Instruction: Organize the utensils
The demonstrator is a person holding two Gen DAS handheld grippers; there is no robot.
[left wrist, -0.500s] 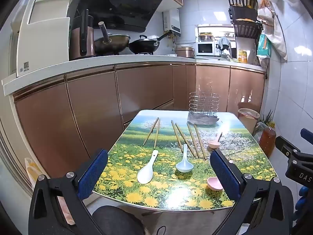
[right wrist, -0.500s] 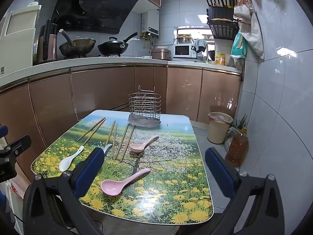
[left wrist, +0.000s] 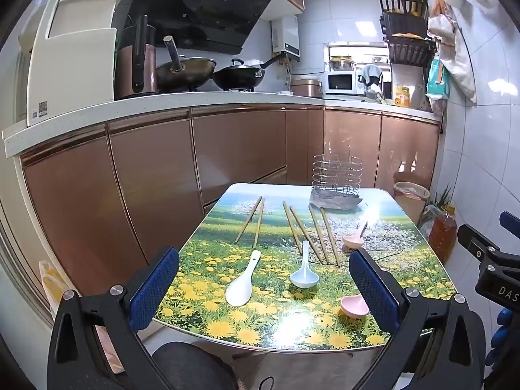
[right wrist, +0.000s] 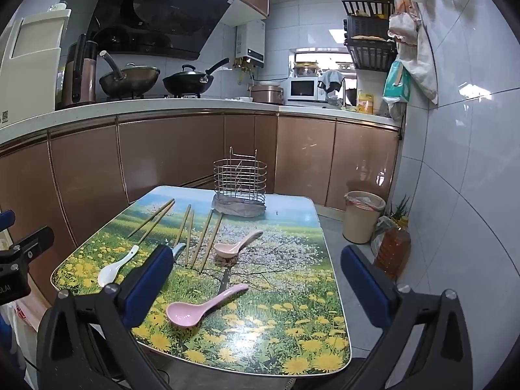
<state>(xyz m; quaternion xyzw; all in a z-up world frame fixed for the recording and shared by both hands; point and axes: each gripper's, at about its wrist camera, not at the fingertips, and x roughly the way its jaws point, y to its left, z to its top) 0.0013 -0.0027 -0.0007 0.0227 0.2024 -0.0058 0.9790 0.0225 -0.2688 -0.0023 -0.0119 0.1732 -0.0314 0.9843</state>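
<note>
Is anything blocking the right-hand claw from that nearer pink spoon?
Nothing visible. The right gripper is open and the near pink spoon lies alone on the table just ahead of it, nothing touching it; the other pink spoon lies farther back.

Both your grippers hang wide open, tilted slightly downward.
Your left gripper spreads its blue pads fully apart, gripping nothing. Your right gripper matches it, jaws wide and nothing between them, just beside the left.
</note>
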